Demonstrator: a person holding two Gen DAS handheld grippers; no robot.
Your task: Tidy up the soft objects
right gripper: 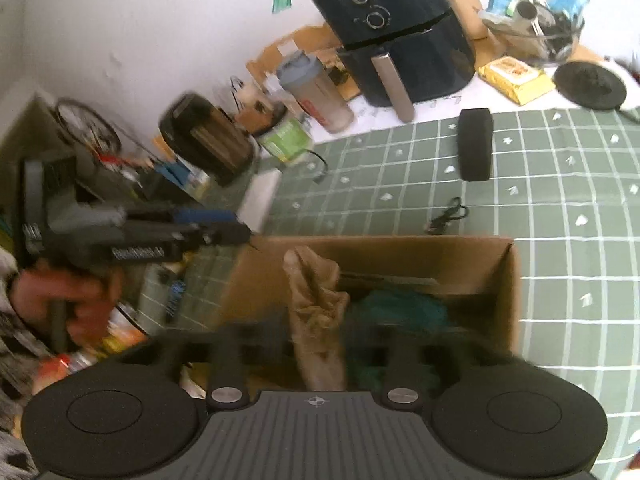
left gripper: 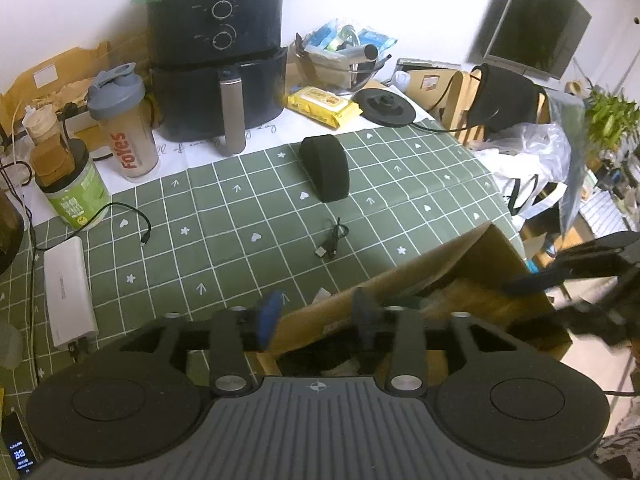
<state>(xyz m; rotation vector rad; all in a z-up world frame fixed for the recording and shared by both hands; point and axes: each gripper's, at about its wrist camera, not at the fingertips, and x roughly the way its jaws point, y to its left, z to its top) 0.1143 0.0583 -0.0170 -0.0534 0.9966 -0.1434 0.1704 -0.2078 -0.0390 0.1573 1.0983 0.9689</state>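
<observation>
An open cardboard box (right gripper: 500, 280) stands on the green checked tablecloth (right gripper: 560, 208). Inside it a tan cloth (right gripper: 316, 304) stands upright beside a teal cloth (right gripper: 400, 304). My right gripper (right gripper: 316, 340) is blurred above the box; its fingers stand apart on either side of the tan cloth without pressing it. My left gripper (left gripper: 316, 316) is open over the box's (left gripper: 440, 272) near left corner, with nothing held. It also shows in the right wrist view as the left gripper (right gripper: 212, 228), held by a hand (right gripper: 60, 300). A black oblong pad (left gripper: 326, 168) lies mid-table.
A small coiled cable (left gripper: 332, 240) lies in front of the box. At the back stand a black air fryer (left gripper: 218, 52), a shaker bottle (left gripper: 128, 132), a green tub (left gripper: 76, 192) and a yellow wipes pack (left gripper: 324, 106). A white power bank (left gripper: 66, 292) lies left.
</observation>
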